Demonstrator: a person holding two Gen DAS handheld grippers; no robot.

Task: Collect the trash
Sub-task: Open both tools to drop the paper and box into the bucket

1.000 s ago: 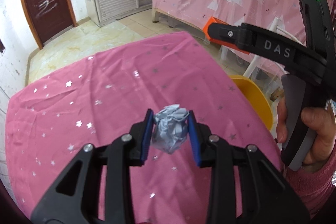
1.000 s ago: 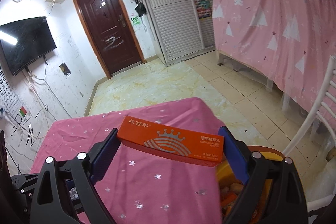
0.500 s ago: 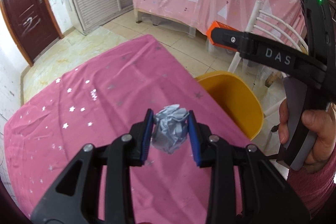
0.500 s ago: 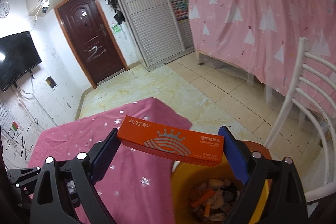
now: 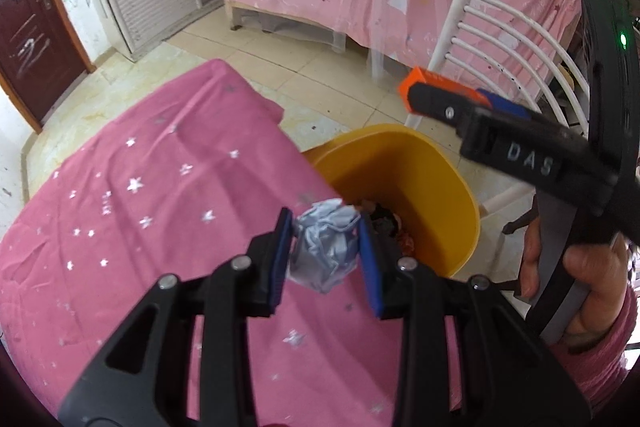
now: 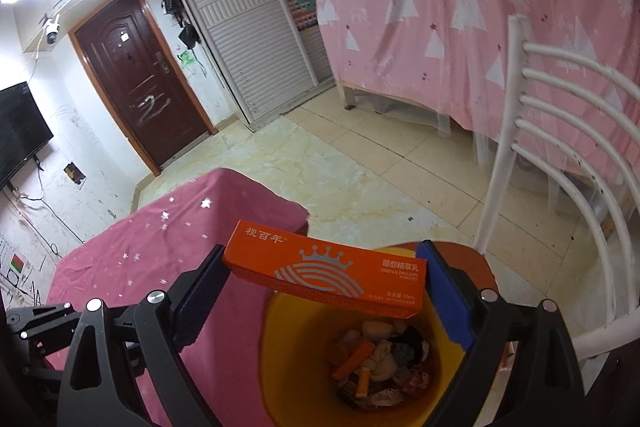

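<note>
My left gripper is shut on a crumpled grey-white paper ball, held above the table's right edge next to the yellow bin. My right gripper is shut on a long orange carton, held crosswise above the open yellow bin, which holds several pieces of trash. The right gripper with the carton also shows in the left wrist view, above the bin's far side.
A table under a pink star-print cloth lies left of the bin. A white chair stands right of the bin. A pink curtain, tiled floor and a brown door lie beyond.
Both grippers have swung right, from over the pink table toward the yellow bin. The right gripper now holds the carton above the bin opening; the left holds the paper ball at the table edge.
</note>
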